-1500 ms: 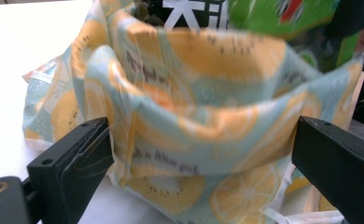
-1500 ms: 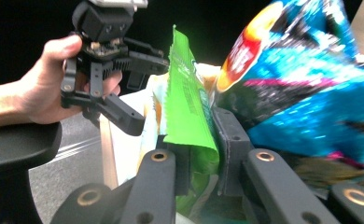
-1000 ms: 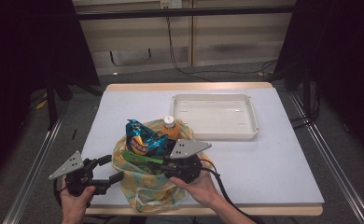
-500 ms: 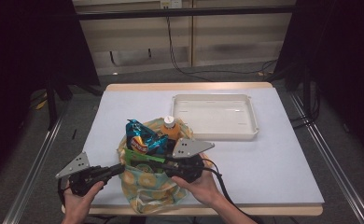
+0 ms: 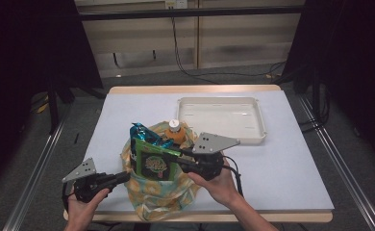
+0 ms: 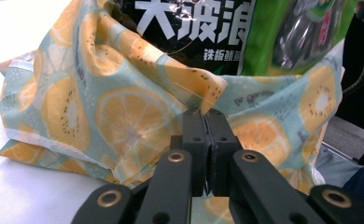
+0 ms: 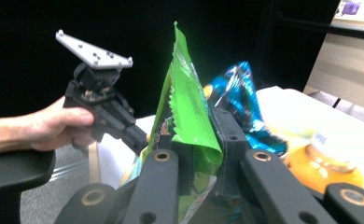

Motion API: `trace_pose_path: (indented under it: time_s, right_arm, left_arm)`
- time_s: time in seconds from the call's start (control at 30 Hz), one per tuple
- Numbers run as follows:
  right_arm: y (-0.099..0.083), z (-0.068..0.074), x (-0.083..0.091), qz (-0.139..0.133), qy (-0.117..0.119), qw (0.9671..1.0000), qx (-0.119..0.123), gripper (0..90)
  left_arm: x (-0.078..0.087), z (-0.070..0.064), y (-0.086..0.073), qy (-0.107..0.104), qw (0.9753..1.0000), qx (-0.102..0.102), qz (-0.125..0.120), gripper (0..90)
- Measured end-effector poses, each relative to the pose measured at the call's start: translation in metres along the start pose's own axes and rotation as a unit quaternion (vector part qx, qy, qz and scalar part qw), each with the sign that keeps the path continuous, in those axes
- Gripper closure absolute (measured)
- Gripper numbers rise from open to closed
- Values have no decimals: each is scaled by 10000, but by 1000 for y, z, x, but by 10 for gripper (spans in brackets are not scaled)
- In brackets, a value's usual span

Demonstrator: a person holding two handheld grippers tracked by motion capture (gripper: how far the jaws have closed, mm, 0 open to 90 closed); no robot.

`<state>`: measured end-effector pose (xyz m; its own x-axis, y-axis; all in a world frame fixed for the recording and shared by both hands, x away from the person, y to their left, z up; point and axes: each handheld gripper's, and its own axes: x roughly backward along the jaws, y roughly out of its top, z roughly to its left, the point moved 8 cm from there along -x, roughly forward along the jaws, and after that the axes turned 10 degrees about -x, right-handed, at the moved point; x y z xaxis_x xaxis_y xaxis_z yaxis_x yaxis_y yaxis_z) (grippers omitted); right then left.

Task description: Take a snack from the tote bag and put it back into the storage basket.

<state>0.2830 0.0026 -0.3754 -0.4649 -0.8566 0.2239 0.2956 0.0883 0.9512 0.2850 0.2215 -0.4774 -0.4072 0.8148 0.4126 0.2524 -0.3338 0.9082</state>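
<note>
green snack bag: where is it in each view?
High view: green snack bag stands in the fruit-print cloth bag, left of centre.
Left gripper view: top centre and right, above the cloth.
Right gripper view: centre, edge-on between the right tongs.
Shared landmark: the cloth bag's lemon print.

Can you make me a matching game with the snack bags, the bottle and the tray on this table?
Things:
1. green snack bag
2. blue snack bag
3. orange bottle
4. white tray

Where:
A. behind the green bag, sticking out of the fruit-print bag
B. beyond the fruit-print bag, nothing in it
C. pinched by the right tool
D. white cap up, inside the fruit-print bag

Pairs: 1-C, 2-A, 3-D, 4-B
</note>
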Motion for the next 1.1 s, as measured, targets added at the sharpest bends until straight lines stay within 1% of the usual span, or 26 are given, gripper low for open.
trace_pose_path:
  time_s: [0.03, 0.1, 0.17, 0.23, 0.27, 0.3, 0.33, 0.37, 0.4, 0.43, 0.5, 0.57, 0.6, 0.63, 0.67, 0.73, 0.77, 0.8, 0.83, 0.87, 0.9, 0.93, 0.97, 1.03, 1.07, 1.1]
  right_arm:
    - [3, -1, 2, -46, 22, 10000, -18, 807]
    - [10, -4, 6, -151, 54, 9998, -89, 809]
    - [12, -6, 10, -193, 57, 9998, -79, 809]
    - [13, -7, 12, -190, 44, 9998, -71, 810]
    - [14, -8, 16, -210, 54, 9997, -60, 810]
    - [14, -9, 18, -206, 65, 9998, -56, 811]
    - [15, -10, 20, -220, 85, 9997, -64, 811]
    - [15, -10, 20, -220, 85, 9997, -64, 811]
    - [15, -12, 23, -237, 96, 9996, -77, 812]
    - [15, -12, 26, -248, 115, 9996, -86, 812]
    - [15, -15, 30, -231, 107, 9997, -70, 813]
    - [16, -17, 35, -254, 102, 9996, -94, 814]
    - [16, -17, 35, -254, 102, 9996, -94, 814]
    - [16, -19, 37, -249, 85, 9996, -89, 815]
    - [17, -19, 40, -249, 90, 9996, -73, 815]
    - [19, -22, 48, -305, 63, 9995, -78, 816]
    - [19, -22, 48, -305, 63, 9995, -78, 816]
    - [20, -24, 53, -312, 23, 9995, -57, 816]
    - [20, -24, 53, -312, 23, 9995, -57, 816]
    - [20, -27, 59, -286, -37, 9996, -41, 816]
    - [20, -27, 59, -286, -37, 9996, -41, 816]
    - [19, -31, 66, -280, -93, 9996, -36, 816]
    - [19, -31, 66, -280, -93, 9996, -36, 816]
    - [18, -34, 70, -272, -133, 9995, -32, 816]
    - [15, -39, 76, -232, -180, 9996, -40, 816]
    - [14, -41, 78, -216, -200, 9996, -27, 816]
  left_arm:
    - [0, 0, 0, -8, 10000, 10, -7, 874]
    - [1, 0, 0, 7, 10000, 5, -16, 833]
    - [2, 0, 1, -14, 9999, 44, -104, 798]
    - [3, 0, 1, 11, 9999, 73, -116, 705]
    - [3, 0, 2, 58, 9999, 69, -142, 664]
    - [3, 0, 2, 58, 9999, 69, -142, 621]
    - [4, 1, 4, 129, 9996, 119, -203, 569]
    - [4, 1, 4, 129, 9996, 119, -203, 498]
    - [5, 2, 4, 247, 9995, 112, -186, 450]
    - [6, 2, 5, 238, 9994, 98, -223, 423]
    - [7, 2, 7, 267, 9991, 116, -319, 322]
    - [8, 2, 10, 306, 9987, 89, -397, 272]
    - [8, 2, 10, 306, 9987, 89, -397, 241]
    - [9, 2, 10, 344, 9986, 103, -394, 241]
    - [11, 3, 11, 394, 9983, 126, -412, 202]
    - [15, 4, 11, 414, 9980, 166, -451, 146]
    - [15, 4, 11, 414, 9980, 166, -451, 116]
    - [16, 5, 12, 367, 9974, 224, -572, 101]
    - [16, 5, 12, 367, 9974, 224, -572, 101]
    - [17, 6, 12, 422, 9974, 215, -548, 92]
    - [17, 6, 12, 422, 9974, 215, -548, 82]
    - [18, 8, 12, 465, 9972, 215, -550, 82]
    - [18, 8, 12, 465, 9972, 215, -550, 79]
    - [21, 11, 13, 584, 9960, 282, -615, 69]
    - [22, 13, 12, 613, 9956, 325, -626, 55]
    - [22, 13, 11, 557, 9960, 330, -615, 51]
